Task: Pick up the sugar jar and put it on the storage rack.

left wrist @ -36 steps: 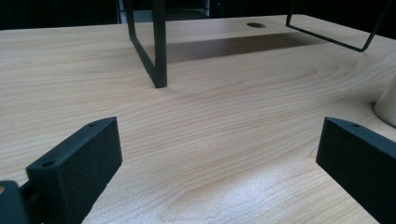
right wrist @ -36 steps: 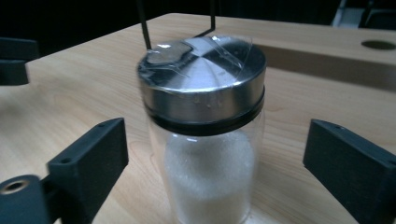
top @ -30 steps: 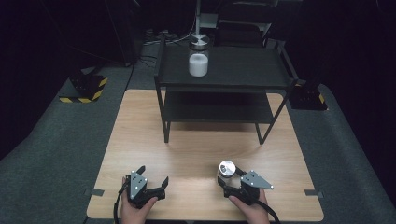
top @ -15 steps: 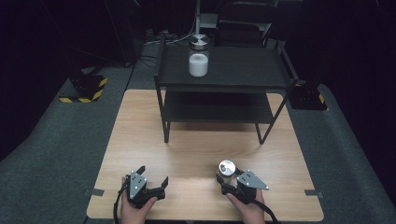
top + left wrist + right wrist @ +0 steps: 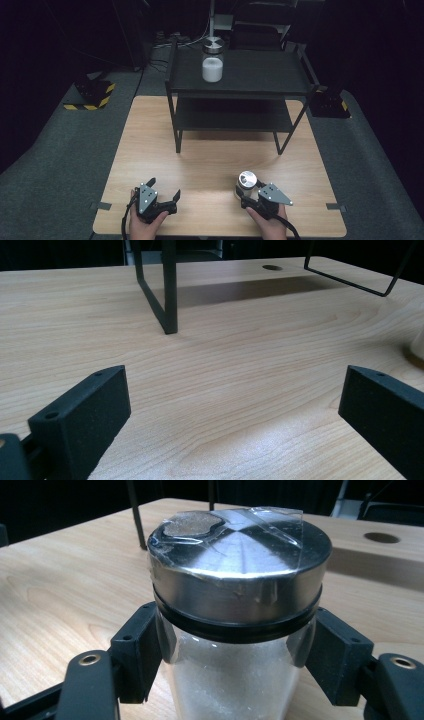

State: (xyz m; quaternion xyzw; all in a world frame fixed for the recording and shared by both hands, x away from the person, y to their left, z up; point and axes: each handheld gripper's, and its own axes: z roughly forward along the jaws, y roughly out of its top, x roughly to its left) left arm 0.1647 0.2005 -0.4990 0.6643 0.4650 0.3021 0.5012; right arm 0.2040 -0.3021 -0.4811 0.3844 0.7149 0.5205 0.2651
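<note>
Both hands sit low at the near edge of the worktop (image 5: 210, 150), forearms coming in from below, each wrapped around its tool and pointing it forward across the wood.

Right claw (image 5: 245, 192) first: it lies level, just above the wood. Its jaws have just been closing, with the small jar (image 5: 235, 630) between them, and now they are clamped on it. In the right gripper view the two black pads press the glass from either side, just under the dark ring below the lid. The jar stands upright on the worktop, clear glass with white powder inside, topped by a silver metal lid (image 5: 240, 545) with clear tape stretched across it. From above, the jar (image 5: 245, 183) stands directly ahead of the right hand (image 5: 267, 217), its shiny lid catching the light.

Left claw (image 5: 162, 192): jaws spread wide, holding nothing. The left gripper view shows bare wood between the two black jaws, with a leg of the black shelf rack (image 5: 167, 295) farther off. The left hand (image 5: 145, 222) rests near the front edge, well apart from the jar.

Farther back, the shelf rack (image 5: 240, 87) stands on the worktop, and a second jar (image 5: 212, 62) of white powder with a silver lid stands on its top shelf.
</note>
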